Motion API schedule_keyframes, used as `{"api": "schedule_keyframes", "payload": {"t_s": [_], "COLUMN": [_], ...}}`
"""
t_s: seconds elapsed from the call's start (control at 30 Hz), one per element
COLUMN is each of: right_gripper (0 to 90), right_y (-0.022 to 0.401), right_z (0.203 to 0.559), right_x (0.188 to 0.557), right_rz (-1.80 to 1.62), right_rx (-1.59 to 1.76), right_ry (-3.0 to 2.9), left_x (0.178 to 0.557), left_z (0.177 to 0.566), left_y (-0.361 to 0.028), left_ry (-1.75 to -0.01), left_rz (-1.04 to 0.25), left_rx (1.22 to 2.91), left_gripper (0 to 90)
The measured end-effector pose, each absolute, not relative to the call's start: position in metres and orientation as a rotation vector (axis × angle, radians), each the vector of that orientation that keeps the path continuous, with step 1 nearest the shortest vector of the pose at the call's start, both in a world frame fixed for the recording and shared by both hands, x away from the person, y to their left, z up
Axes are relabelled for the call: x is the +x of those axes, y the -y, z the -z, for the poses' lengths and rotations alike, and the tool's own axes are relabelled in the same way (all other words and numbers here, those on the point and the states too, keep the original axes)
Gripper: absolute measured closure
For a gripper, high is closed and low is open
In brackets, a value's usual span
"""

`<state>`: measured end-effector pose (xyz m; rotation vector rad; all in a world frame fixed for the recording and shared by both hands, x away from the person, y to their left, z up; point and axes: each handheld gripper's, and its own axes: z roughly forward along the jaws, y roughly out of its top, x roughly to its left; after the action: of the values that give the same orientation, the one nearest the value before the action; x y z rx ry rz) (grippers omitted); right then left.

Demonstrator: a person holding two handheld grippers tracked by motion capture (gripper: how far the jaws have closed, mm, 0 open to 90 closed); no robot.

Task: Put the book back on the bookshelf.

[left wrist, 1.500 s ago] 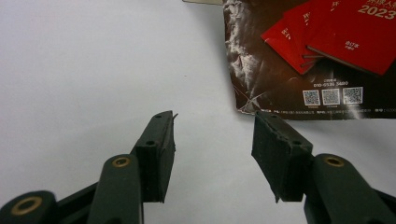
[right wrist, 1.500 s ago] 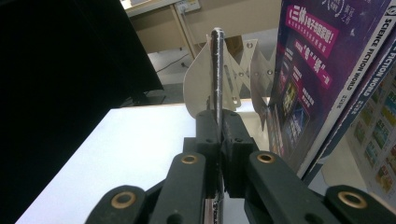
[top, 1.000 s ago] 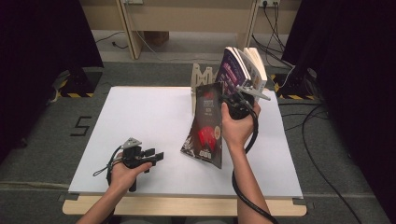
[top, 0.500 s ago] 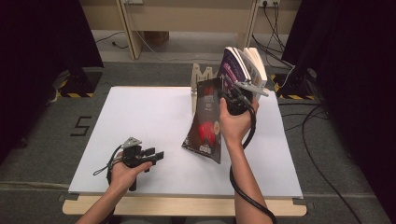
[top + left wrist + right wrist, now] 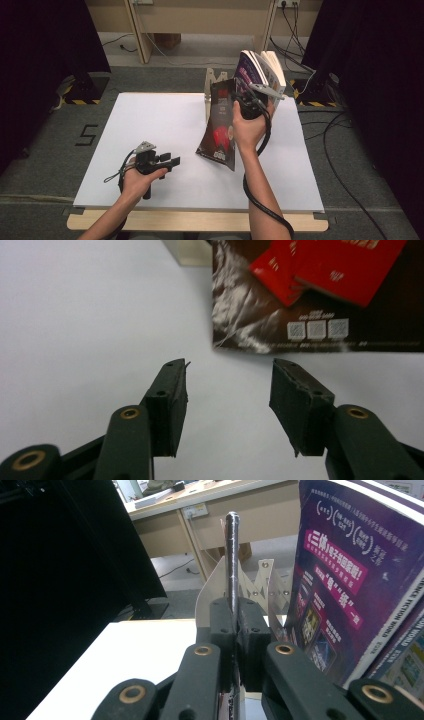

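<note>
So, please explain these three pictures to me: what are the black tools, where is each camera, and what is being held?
A person sits at a white table holding a hand-operated two-jaw gripper in each hand. One camera looks down from above; one rides on each gripper, looking along its jaws. The right gripper is shut on the edge of a dark magazine, lifted beside a wooden book rack that holds a purple book. The left gripper is open with nothing between its jaws, above the table.

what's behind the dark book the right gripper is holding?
Behind the dark book stand a wooden rack and purple books. The rack's lower part is covered.
</note>
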<state>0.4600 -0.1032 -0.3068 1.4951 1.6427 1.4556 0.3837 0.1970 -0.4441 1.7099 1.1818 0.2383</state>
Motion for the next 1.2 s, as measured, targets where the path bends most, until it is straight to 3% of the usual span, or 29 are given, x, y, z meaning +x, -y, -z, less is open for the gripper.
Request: {"api": "schedule_keyframes", "payload": {"t_s": [0.47,0.87,1.2], "right_gripper": [87.5,87.4,87.5], "right_y": [0.086,0.086,0.086], "right_z": [0.309,0.311,0.306], "right_x": [0.457,0.455,0.452], "right_rz": [-1.44,-1.433,-1.436], "right_rx": [1.472,1.479,1.469], "right_ry": [-1.667,-1.676,-1.677], "left_x": [0.428,0.438,0.445], "left_z": [0.358,0.343,0.34], "left_y": [-0.103,-0.064,-0.045], "left_ry": [-0.977,-0.965,-0.975], "left_rz": [-0.261,-0.269,-0.356], "left_rx": [1.716,1.738,1.755], "left_gripper": [40.4,38.0,39.6]}}
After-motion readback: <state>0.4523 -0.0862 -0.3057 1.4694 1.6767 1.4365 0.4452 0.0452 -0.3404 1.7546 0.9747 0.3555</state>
